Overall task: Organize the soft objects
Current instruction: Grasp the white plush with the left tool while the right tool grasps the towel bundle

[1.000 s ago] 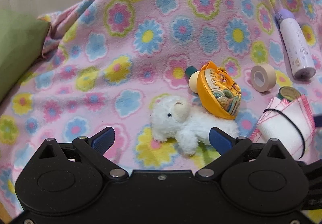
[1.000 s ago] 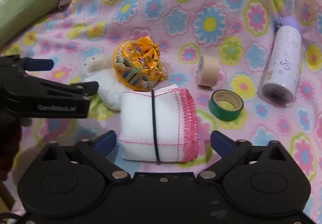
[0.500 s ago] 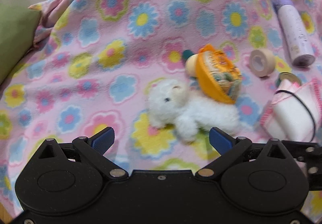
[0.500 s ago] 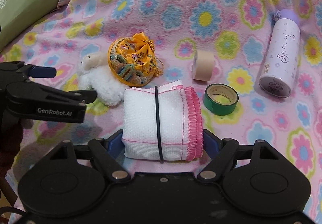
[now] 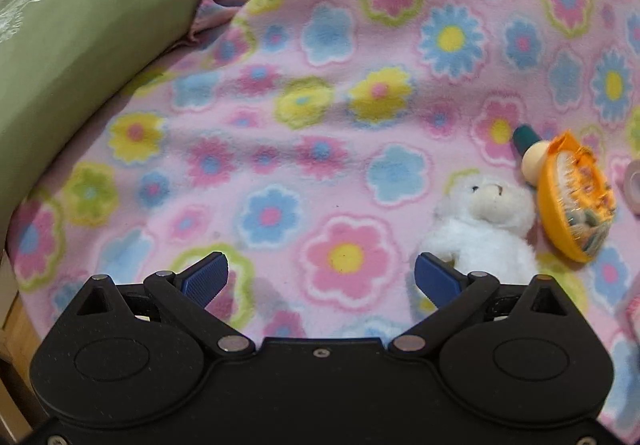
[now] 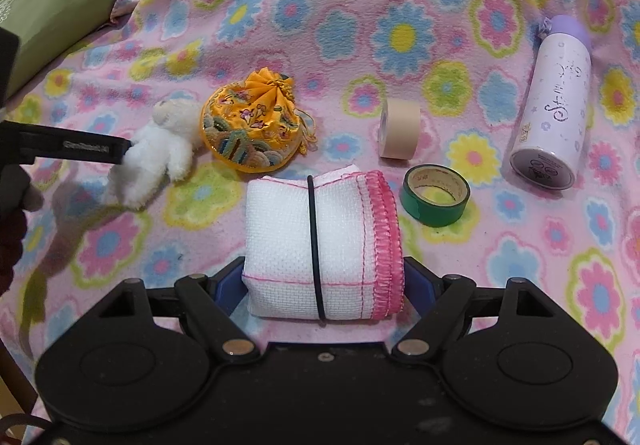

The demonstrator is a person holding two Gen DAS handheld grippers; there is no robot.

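Observation:
My right gripper (image 6: 323, 279) is shut on a folded white cloth (image 6: 320, 241) with a pink edge and a black band around it, resting on the flowered blanket (image 6: 400, 33). A white plush lamb (image 6: 156, 159) lies left of it, beside an orange embroidered pouch (image 6: 256, 131). My left gripper (image 5: 320, 277) is open and empty, low over the blanket; the lamb (image 5: 484, 229) is at its right finger and the pouch (image 5: 572, 201) lies further right. The left gripper's finger (image 6: 68, 149) also shows in the right wrist view, touching the lamb.
A beige tape roll (image 6: 400, 129), a green tape roll (image 6: 436, 195) and a purple-capped white bottle (image 6: 556, 121) lie right of the cloth. A wooden peg doll (image 5: 530, 155) sits behind the pouch. A green cushion (image 5: 72, 57) lies at the left edge.
My right gripper closed on the folded cloth. My left gripper swung to the left, so the lamb and pouch slid to the right of its view.

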